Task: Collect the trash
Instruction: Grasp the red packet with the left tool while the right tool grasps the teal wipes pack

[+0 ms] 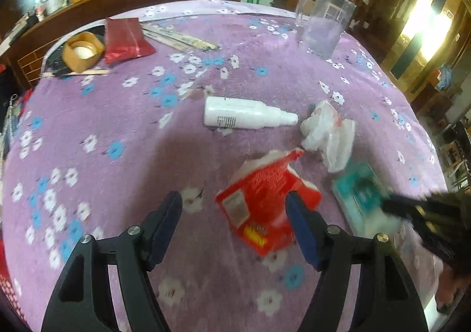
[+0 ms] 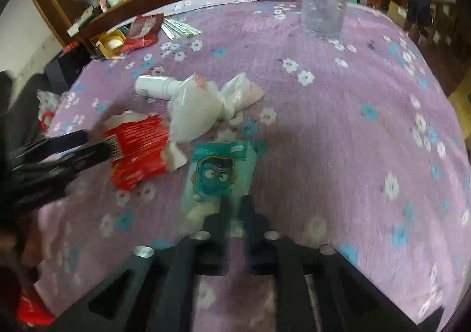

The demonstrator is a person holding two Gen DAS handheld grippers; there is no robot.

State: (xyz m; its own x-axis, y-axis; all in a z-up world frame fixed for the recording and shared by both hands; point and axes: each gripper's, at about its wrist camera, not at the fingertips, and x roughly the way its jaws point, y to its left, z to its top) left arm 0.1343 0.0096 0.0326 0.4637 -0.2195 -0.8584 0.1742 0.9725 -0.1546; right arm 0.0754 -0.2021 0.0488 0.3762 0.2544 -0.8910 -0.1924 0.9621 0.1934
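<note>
**Tongs over litter on a flowered table**

A fleecy lilac cloth (image 1: 123, 132), printed with white and blue blossoms, covers the round table beneath my tongs; a clear plastic jug (image 1: 323, 23) with a handle stands upright at the far edge. At the centre lies a crumpled white plastic bag (image 2: 203, 102), glossy and knotted, touching the nozzle end of a smooth white bottle (image 1: 247, 116) lying on its side; near the bag's front sits a torn red carton (image 1: 265, 202), stiff cardboard with white paper spilling out. My left tongs (image 1: 234, 208) stand spread wide, the right finger in front of the carton, nothing gripped. A soft teal tissue packet (image 2: 220, 173), printed with a cartoon face, lies just beside the carton; my right tongs (image 2: 237, 208) are clenched nearly together on its near edge, pinching the wrapper.
</note>
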